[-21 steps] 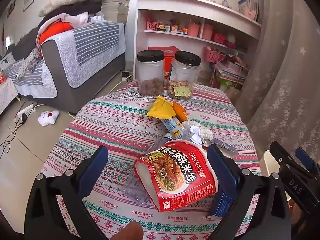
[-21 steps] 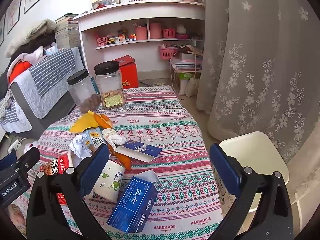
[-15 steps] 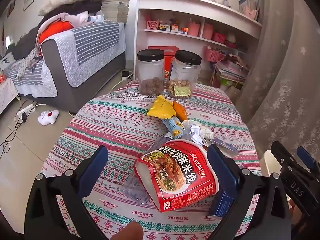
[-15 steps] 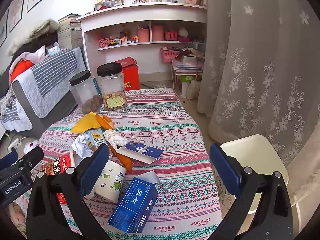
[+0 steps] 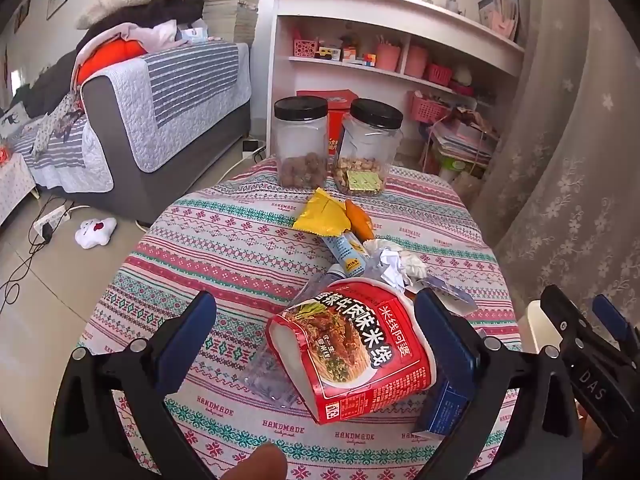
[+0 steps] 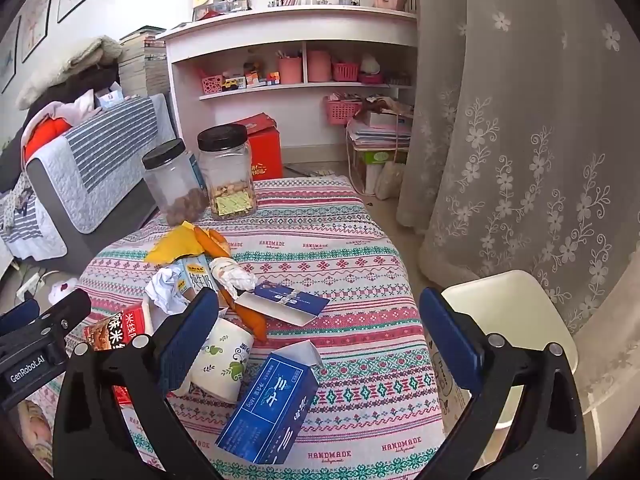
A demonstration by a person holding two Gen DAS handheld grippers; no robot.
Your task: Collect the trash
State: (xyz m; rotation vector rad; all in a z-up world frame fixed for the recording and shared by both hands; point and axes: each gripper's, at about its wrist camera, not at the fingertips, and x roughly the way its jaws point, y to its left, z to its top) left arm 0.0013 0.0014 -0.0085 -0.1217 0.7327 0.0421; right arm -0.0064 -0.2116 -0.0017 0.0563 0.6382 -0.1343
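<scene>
A pile of trash lies on the round table with the patterned cloth. A red instant-noodle cup lies on its side between the wide-apart fingers of my left gripper, which is open and not pressing on it. Behind the cup are crumpled paper, a small milk carton and a yellow wrapper. My right gripper is open above a blue carton. A white paper cup lies by its left finger, and a blue card and an orange wrapper lie further back.
Two black-lidded jars stand at the table's far edge. A white chair and a lace curtain are on the right. A grey sofa and shelves lie beyond.
The right wrist view has shifted very slightly. Both grippers stay open and nothing on the table has moved.
</scene>
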